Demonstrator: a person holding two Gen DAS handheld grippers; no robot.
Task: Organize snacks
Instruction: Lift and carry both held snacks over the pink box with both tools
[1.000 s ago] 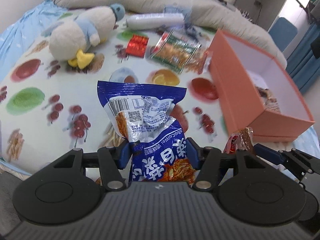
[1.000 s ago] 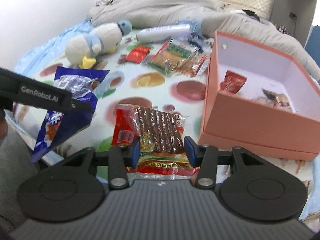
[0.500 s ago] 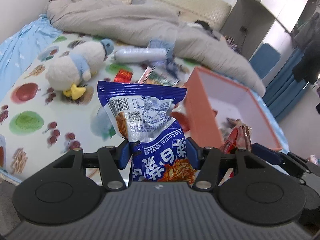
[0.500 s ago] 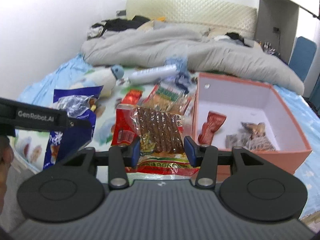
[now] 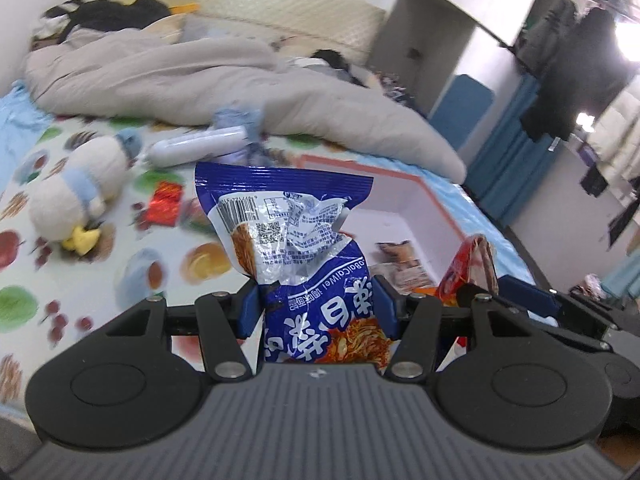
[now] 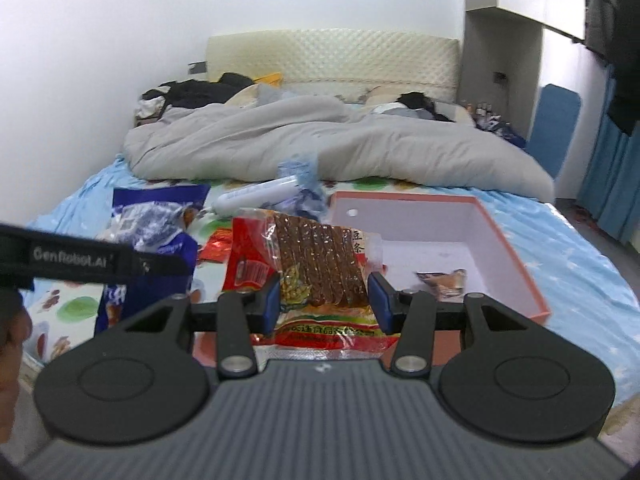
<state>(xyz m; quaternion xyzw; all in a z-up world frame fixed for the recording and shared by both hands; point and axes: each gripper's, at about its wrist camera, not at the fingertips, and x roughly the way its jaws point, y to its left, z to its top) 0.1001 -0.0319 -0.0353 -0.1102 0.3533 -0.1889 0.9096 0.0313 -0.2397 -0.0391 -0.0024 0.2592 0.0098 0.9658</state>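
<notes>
While the left hand-held gripper (image 5: 316,304) clamps a blue snack bag (image 5: 292,236), the right hand-held gripper (image 6: 324,300) clamps a red snack pack (image 6: 304,260), both raised above the bed (image 6: 580,272); beyond them sits the orange box (image 6: 520,268) holding 1 visible snack.

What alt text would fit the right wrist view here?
The right gripper holds a clear-and-red packet of brown snack sticks above a bed, in front of an open pink box containing a few snacks. At left, the left gripper holds a blue snack bag; a grey duvet lies behind.
</notes>
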